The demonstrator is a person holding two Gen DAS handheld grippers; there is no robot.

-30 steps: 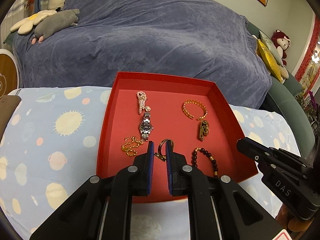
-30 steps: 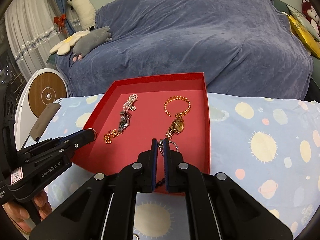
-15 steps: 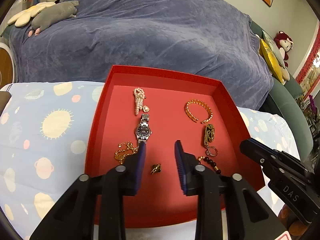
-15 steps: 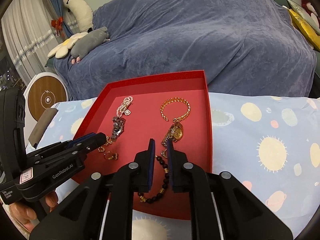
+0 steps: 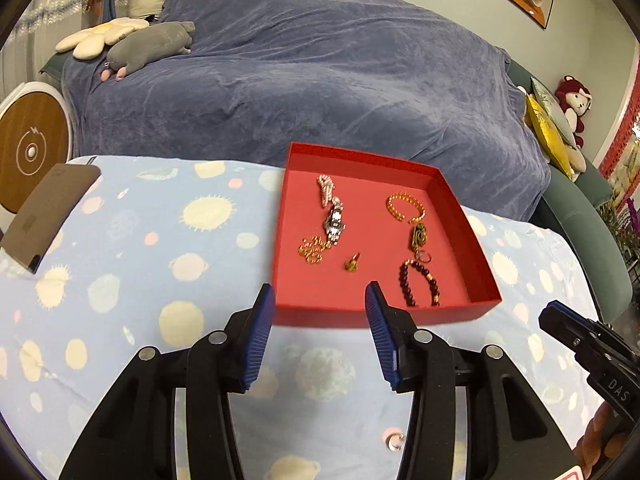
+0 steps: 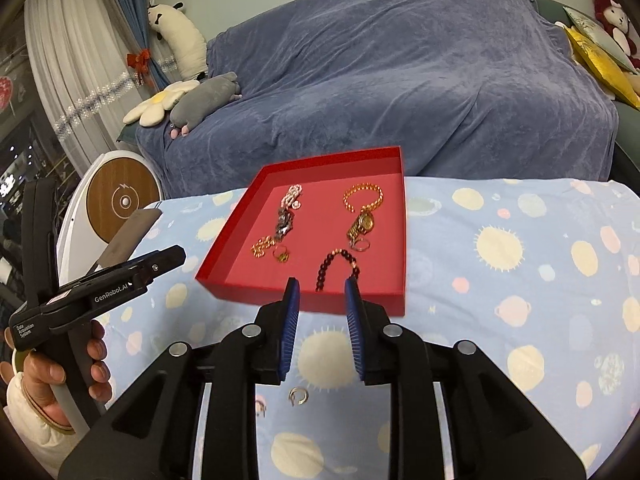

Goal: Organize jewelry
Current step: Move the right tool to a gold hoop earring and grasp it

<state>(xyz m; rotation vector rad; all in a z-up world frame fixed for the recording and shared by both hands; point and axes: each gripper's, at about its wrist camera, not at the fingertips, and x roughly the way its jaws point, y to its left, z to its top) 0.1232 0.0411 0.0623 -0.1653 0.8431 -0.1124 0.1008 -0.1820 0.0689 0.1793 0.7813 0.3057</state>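
Partly hidden, two small silver rings (image 6: 298, 396) lie on the sun-and-planet tablecloth (image 6: 520, 280) behind the right gripper's black frame; one is half covered, and what kind of jewelry they are is hard to make out. Motion blur softens the pieces in the red tray (image 5: 472, 240). Both grippers point down at a slant, short of the tray's near wall. The left gripper (image 5: 320, 320), gripped by a hand (image 6: 60, 364) at the frame edge, is opening its jaws with nothing between them. The right gripper (image 6: 320, 304) is opening too, also empty. Inside the tray lie a pearl bracelet (image 5: 326, 190), silver watch (image 5: 335, 224), gold chain (image 5: 311, 249), gold ring (image 5: 352, 263), gold bracelet (image 5: 405, 208), gold watch (image 6: 362, 226) and dark bead bracelet (image 5: 418, 282).
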